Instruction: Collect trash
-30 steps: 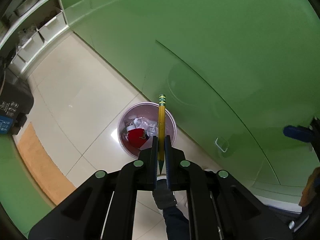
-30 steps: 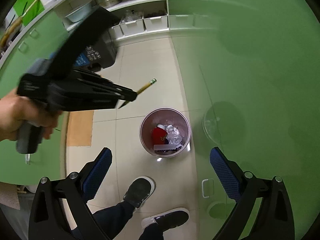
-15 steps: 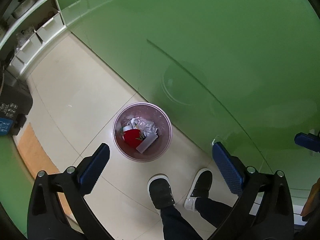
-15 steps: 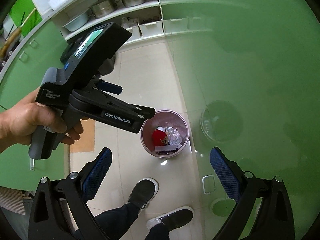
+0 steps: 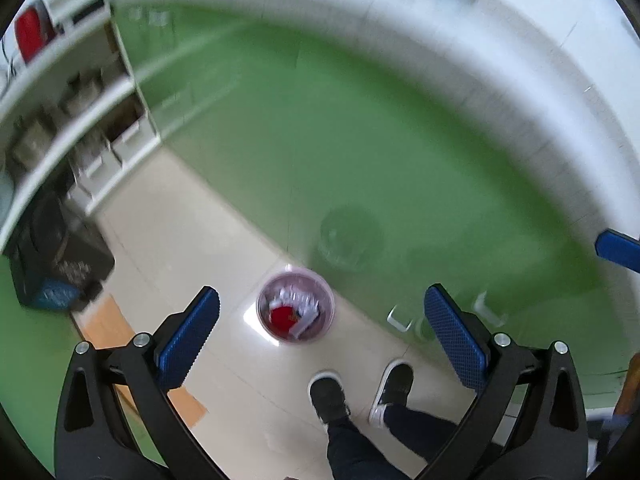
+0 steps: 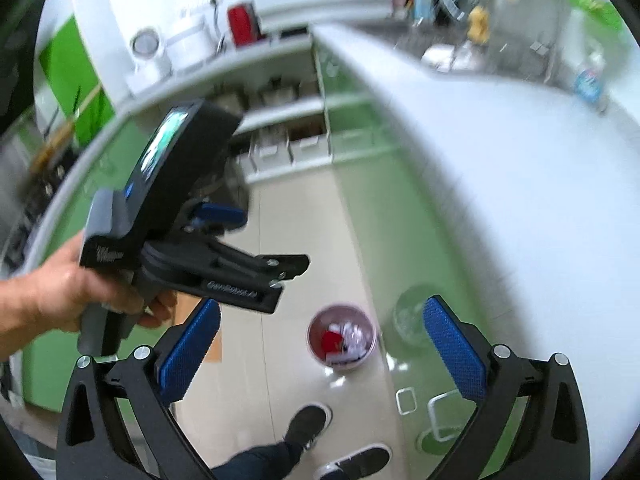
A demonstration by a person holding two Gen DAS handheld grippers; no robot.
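Observation:
A round pink trash bin (image 5: 295, 309) stands on the tiled floor against the green cabinet front, holding crumpled white paper and a red item; it also shows in the right wrist view (image 6: 343, 337). My left gripper (image 5: 320, 330) is open and empty, high above the bin. In the right wrist view the left gripper's body (image 6: 192, 236) is held in a hand at the left, with its jaws apart. My right gripper (image 6: 320, 338) is open and empty, also high above the bin. Both views are blurred by motion.
The green cabinet front (image 5: 360, 152) runs under a white countertop (image 6: 500, 168) with bottles and clutter at its far end. Open shelves with white boxes (image 5: 116, 148) stand at the left. The person's shoes (image 5: 360, 388) are on the floor near the bin.
The left gripper opened and the yellow pencil it held is gone from its jaws. Both grippers have since risen and tilted up, so the countertop now shows.

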